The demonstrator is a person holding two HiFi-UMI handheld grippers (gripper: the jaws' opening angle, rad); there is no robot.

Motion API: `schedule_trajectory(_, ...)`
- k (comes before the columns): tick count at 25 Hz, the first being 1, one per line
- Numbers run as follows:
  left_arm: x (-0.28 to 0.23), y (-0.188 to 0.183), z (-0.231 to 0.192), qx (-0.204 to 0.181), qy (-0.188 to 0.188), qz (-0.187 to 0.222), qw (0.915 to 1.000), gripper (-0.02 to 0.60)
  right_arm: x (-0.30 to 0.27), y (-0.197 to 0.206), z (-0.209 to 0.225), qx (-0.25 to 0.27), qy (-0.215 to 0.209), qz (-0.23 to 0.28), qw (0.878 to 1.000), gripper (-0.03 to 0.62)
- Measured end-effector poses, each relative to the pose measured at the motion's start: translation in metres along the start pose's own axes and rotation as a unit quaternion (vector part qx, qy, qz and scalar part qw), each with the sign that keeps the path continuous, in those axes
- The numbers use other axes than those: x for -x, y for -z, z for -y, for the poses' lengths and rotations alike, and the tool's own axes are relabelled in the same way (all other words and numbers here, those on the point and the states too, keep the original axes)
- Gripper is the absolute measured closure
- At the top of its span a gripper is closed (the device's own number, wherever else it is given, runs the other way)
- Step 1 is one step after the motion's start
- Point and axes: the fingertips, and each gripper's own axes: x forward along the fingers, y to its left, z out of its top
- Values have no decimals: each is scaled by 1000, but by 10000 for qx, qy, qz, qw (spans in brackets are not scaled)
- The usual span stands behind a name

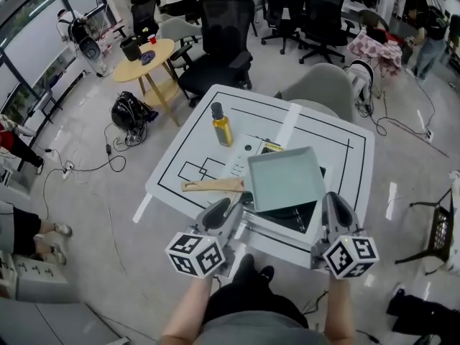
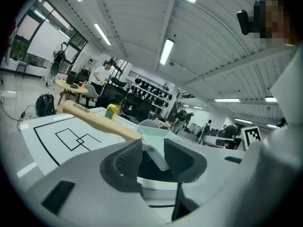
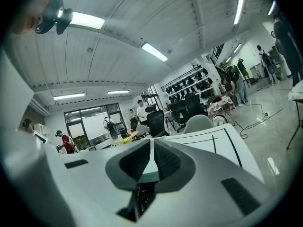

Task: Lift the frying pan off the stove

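A square pale-green frying pan [image 1: 284,178] with a wooden handle [image 1: 212,185] pointing left sits on the black stove [image 1: 298,218] at the near side of the white table [image 1: 194,146]. My left gripper [image 1: 228,210] is at the pan's near-left corner, where the handle joins. In the left gripper view the gripper [image 2: 152,157] stands open, and the pan's rim [image 2: 156,135] lies between the jaws without being pressed. My right gripper [image 1: 334,207] is beside the pan's near-right corner. In the right gripper view the gripper [image 3: 152,160] has only a narrow slit between its jaws, with pale green showing through.
A yellow oil bottle [image 1: 221,126] stands upright on the table behind the handle. Office chairs [image 1: 219,45] and a grey chair [image 1: 323,85] stand beyond the table. A round wooden table [image 1: 147,63], a black bag [image 1: 131,111] and cables are on the floor at the left.
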Motion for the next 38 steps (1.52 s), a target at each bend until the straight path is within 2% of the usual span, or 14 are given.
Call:
schedule_trajectory(7, -13, 16, -22, 860, -169, -256, 9958, 358, 6, 0, 8, 1, 144, -16, 9999, 579)
schedule_trajectory(10, -22, 14, -28, 945, -207, -321, 9948, 341, 9, 1, 11, -55, 229, -9, 9997, 579)
schedule_trajectory(16, -45, 14, -32, 1040, -308, -408, 9933, 336, 10, 4, 19, -131, 327, -42, 9994, 579)
schedule_trajectory(31, -68, 6, -40, 1432, -435, -263, 9884, 338, 2, 5, 23, -133, 344, -122, 9992, 577)
schedule_trajectory(34, -66, 6, -43, 1504, -477, -269, 9871, 374, 1, 5, 25, -129, 355, -146, 9992, 574)
schedule_trajectory(38, -66, 5, -42, 1597, -443, -266, 9858, 385, -3, 4, 25, -111, 358, -173, 9991, 569)
